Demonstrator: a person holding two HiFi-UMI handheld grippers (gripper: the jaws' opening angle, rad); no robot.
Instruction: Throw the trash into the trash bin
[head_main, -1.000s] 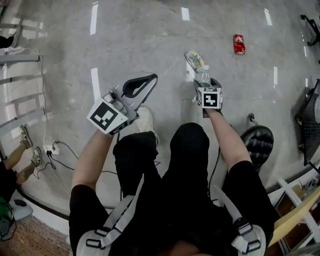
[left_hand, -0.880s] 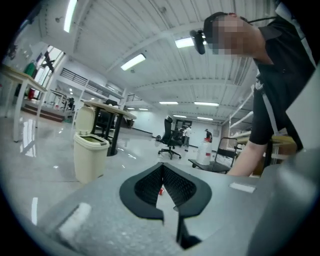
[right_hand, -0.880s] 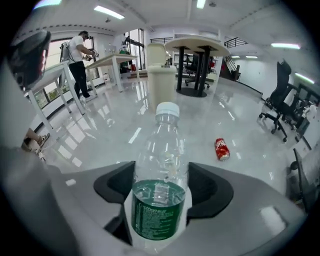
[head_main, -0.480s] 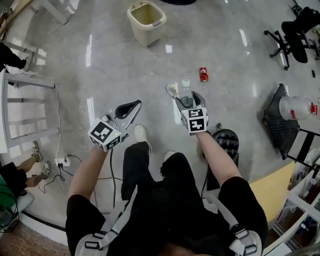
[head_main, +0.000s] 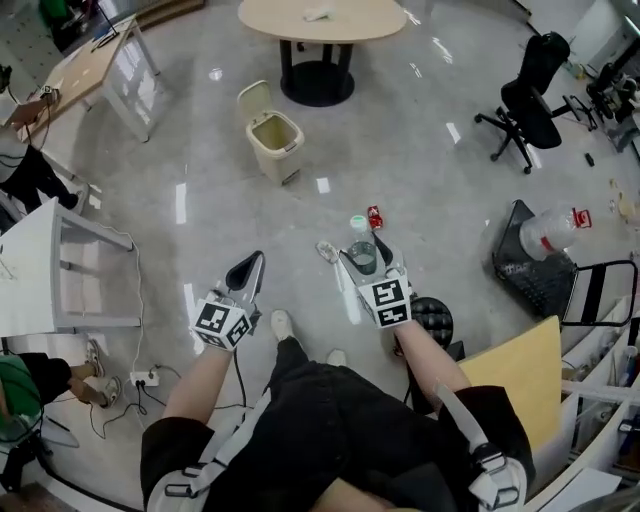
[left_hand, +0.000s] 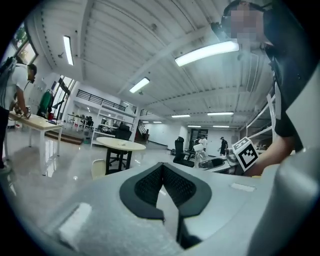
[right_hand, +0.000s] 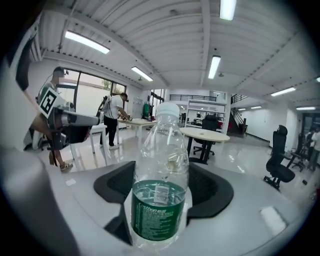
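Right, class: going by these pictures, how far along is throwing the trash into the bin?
Done: the bottle is picked up, clamped upright in the jaws of the right gripper. In hand: carrying it; the open bin stands well ahead, apparently empty. Left: drop the bottle in, then collect the red can and wrapper on the floor. The left gripper is shut, empty.

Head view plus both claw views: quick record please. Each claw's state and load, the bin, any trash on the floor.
left claw: shut, nothing in it
right claw: shut on plastic bottle, upright, cap on, green label
trash bin: on the floor ahead, lid open
floor trash: red can and wrapper, both lying just beyond the right claw
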